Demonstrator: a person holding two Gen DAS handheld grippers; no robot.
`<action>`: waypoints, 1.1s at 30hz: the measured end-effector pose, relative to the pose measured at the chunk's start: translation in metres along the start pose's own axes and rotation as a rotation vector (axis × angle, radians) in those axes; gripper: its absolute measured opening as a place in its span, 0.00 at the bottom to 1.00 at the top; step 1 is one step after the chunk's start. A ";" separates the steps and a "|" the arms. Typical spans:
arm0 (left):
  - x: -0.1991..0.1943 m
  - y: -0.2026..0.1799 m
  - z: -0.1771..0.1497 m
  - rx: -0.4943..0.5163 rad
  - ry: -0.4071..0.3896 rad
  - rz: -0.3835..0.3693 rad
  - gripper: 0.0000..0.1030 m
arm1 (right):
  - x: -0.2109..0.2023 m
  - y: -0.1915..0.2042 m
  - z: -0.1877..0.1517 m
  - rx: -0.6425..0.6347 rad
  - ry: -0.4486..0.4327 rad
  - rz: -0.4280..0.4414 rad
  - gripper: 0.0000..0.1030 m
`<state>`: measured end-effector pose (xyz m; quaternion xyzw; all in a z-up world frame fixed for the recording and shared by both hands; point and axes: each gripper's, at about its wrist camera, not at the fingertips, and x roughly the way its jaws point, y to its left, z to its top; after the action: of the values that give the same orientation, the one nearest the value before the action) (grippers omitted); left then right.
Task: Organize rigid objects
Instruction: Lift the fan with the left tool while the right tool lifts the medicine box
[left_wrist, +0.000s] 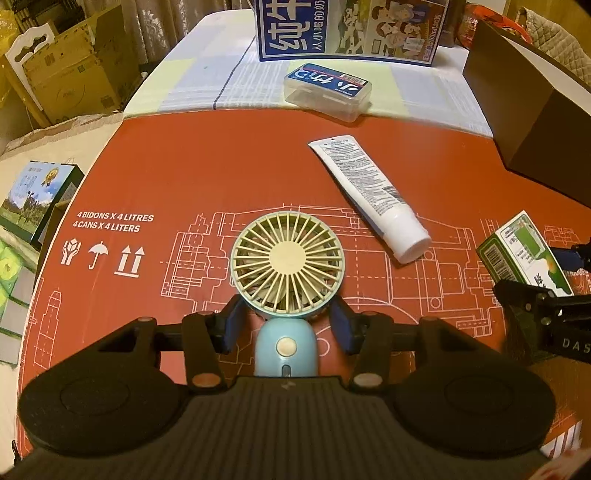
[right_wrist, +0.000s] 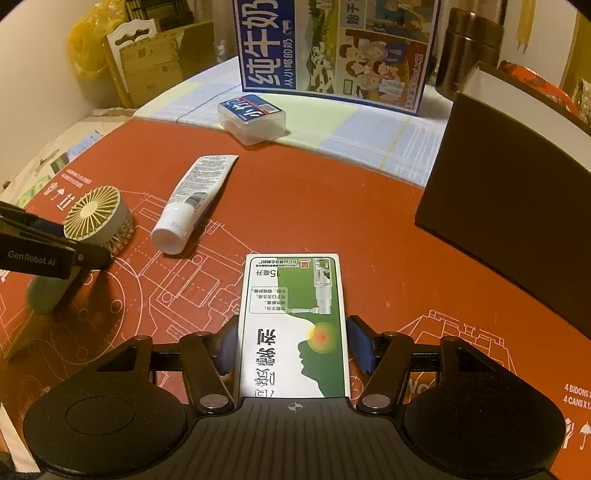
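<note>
Fan (left_wrist: 287, 262), one, sits centre frame between my spread left gripper (left_wrist: 288, 321); my right gripper (right_wrist: 291, 347) brackets one green box (right_wrist: 293, 325), contact unclear. Ahead: one white tube (left_wrist: 373, 195), one clear case (left_wrist: 327, 90).

Five small things and two big boxes on the red cardboard sheet (left_wrist: 207, 162)

One blue handheld fan with cream grille (left_wrist: 287, 263), one white squeeze tube (left_wrist: 369, 192) at 1 o'clock, one clear plastic case with blue label (left_wrist: 328, 91) at 12, one green-and-white carton (right_wrist: 295, 325), one blue milk box (left_wrist: 351, 29), one dark brown box (right_wrist: 517, 206).
</note>
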<state>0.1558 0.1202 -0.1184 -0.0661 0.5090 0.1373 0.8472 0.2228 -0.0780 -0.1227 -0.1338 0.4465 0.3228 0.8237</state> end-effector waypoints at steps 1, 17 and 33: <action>0.000 0.000 0.000 0.001 -0.001 -0.001 0.44 | 0.000 0.000 0.000 0.000 0.000 -0.001 0.55; -0.004 0.000 -0.004 -0.011 0.008 -0.005 0.44 | -0.002 0.000 -0.002 -0.002 -0.004 0.001 0.51; -0.016 0.003 -0.004 -0.021 -0.011 -0.013 0.44 | -0.013 -0.007 -0.001 0.049 -0.020 0.008 0.51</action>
<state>0.1441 0.1190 -0.1061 -0.0779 0.5026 0.1374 0.8500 0.2214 -0.0886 -0.1131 -0.1085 0.4463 0.3163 0.8300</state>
